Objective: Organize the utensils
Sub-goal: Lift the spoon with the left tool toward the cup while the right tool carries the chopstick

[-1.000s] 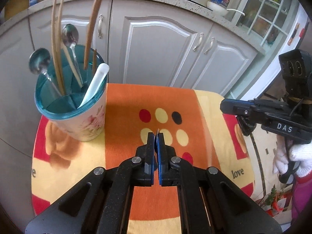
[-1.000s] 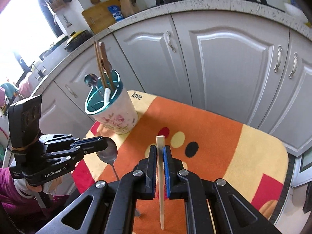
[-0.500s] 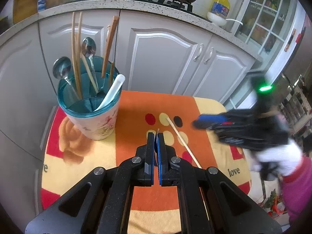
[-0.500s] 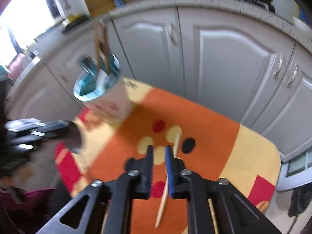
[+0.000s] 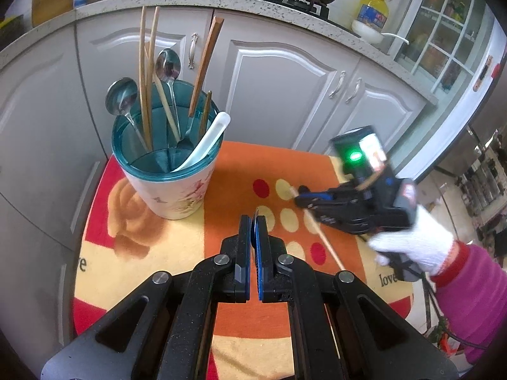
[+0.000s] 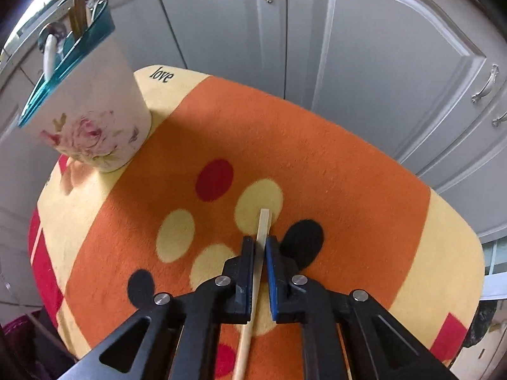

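Right wrist view: the right gripper (image 6: pixel 259 247) straddles 1 pale wooden chopstick (image 6: pixel 257 272) lying on the orange patterned mat (image 6: pixel 348 164), jaws narrow, long axis running near to far, tip pointing away. Left gripper (image 5: pixel 253 221) is closed, empty, right of the teal-rimmed floral utensil cup (image 5: pixel 168 174).

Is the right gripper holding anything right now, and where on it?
The right gripper straddles a wooden chopstick near its thick square end, which pokes past the fingertips. It lies on the mat; whether it is clamped cannot be told.
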The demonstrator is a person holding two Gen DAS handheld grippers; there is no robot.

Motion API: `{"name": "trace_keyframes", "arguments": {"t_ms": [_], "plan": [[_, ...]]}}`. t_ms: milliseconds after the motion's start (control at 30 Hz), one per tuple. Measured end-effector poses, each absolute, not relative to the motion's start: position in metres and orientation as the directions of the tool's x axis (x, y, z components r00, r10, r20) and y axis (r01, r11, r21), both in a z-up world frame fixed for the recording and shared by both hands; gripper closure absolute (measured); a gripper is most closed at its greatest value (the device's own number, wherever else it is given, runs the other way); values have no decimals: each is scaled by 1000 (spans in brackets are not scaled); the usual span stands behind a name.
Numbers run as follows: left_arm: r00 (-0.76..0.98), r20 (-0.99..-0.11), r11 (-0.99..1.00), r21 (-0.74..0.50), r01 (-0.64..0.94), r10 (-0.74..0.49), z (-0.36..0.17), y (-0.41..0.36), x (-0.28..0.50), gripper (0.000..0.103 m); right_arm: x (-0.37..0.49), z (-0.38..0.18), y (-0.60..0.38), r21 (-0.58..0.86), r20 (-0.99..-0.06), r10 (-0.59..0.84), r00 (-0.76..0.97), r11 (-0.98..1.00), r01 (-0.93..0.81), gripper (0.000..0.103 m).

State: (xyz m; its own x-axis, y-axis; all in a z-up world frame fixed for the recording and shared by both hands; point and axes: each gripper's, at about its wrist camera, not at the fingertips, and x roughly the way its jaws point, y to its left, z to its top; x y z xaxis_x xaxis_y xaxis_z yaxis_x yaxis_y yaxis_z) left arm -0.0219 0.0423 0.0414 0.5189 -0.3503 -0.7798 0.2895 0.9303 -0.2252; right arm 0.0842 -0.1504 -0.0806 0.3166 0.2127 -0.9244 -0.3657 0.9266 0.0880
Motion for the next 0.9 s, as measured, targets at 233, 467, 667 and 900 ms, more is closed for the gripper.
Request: {"name": "trace_keyframes", "arguments": {"t_ms": [233,467,667,900], "plan": [[532,-771,929,-215,301,-350,46,40,-25,102,54,-18,-179,201,-842,353,409,907,-370,97],[557,-753,929,-203,308,-349,61,41,-31,102,26,42,-184,237,-764,429,482,881,-409,97],[553,-756,930,-213,299,-350,60,45,-35,102,35,12,-164,158,-836,342,429,899,-408,89],[537,-769,933,-232,273,-348,51,52,-32,102,63,-54,-142,146,-898,288,334,909,-391,69]]}}
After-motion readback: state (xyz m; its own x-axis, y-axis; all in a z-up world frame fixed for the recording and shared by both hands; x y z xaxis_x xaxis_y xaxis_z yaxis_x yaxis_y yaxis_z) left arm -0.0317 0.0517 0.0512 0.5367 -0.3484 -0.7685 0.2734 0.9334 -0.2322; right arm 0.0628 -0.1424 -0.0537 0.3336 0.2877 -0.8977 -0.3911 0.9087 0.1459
